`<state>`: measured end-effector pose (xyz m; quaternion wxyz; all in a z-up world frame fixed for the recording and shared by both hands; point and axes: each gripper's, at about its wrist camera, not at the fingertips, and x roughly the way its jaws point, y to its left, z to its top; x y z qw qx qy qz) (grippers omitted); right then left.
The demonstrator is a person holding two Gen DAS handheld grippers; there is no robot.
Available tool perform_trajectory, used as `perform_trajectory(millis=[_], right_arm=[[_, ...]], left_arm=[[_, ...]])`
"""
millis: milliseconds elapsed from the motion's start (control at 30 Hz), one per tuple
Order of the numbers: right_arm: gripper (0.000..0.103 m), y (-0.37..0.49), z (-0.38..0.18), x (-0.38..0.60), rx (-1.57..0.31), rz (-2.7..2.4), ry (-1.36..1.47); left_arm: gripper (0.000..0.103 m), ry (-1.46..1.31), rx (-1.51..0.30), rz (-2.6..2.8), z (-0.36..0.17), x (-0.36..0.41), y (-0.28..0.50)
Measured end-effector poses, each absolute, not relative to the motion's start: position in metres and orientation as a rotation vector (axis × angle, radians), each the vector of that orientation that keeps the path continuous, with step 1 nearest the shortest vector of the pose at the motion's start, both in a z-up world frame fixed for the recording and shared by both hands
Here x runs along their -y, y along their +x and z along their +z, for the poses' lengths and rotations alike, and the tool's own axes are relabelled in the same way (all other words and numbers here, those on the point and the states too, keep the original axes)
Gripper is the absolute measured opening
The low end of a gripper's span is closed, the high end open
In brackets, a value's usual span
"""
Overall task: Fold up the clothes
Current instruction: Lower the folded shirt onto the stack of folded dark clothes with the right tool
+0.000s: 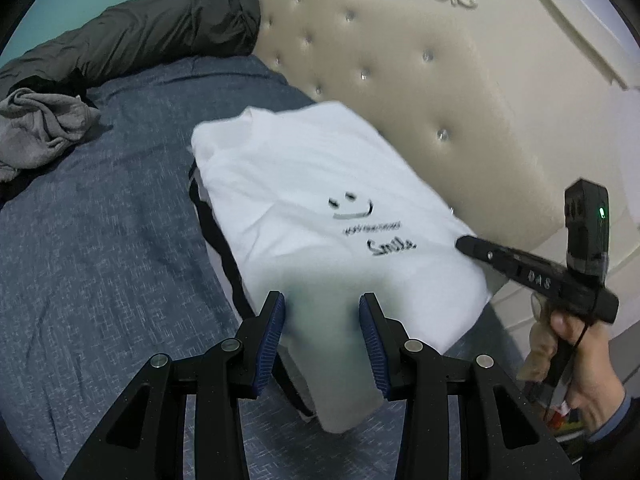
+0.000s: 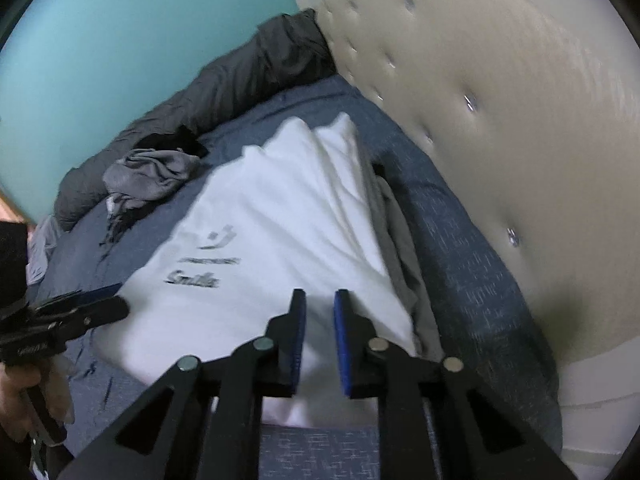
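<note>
Jaws parted over folded white shirt [image 1: 320,184]

Home bedroom, tufted headboard [image 1: 400,80], blue bedspread [image 1: 100,240]

Left gripper [image 1: 322,312]: jaws parted, blue pads [image 1: 272,344] facing each other across a clear gap, nothing pinched, pointing forward and down. Right gripper [image 2: 320,308]: jaws also apart but with a narrower gap, nothing between them; in the left wrist view it reaches in from the right with its tip low, and a hand [image 1: 576,364] wraps its pistol grip. In the right wrist view the left gripper sits at the left edge, with a hand [image 2: 24,396] on its handle below.
</note>
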<state>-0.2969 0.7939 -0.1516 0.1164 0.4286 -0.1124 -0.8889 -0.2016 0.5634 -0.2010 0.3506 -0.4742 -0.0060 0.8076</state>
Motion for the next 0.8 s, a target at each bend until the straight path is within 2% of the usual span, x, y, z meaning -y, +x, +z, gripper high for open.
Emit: perform_trajectory(millis=[33,167,400,800], right_arm=[[0.004,-0.297,-0.156,-0.796,0.338,-2.607,1.258],[0.000,-0.298,-0.173,-0.803,0.374,-2.620,1.271],[0.000,-0.299,-0.200,-0.815,0.445,-2.643,1.285],[0.000,-0.297,-0.172,-0.825,0.516,-2.751,1.204]], left_arm=[[0.043,-1.231,0.013,2.088,-0.206,-0.564,-0.201],[0.044,-1.217,-0.005,2.094,-0.218,-0.567,-0.196],[0.045,-1.196,-0.050,2.094,-0.221,-0.572,-0.193],[0.045,-1.177,-0.086,2.129,-0.217,-0.572,-0.187]])
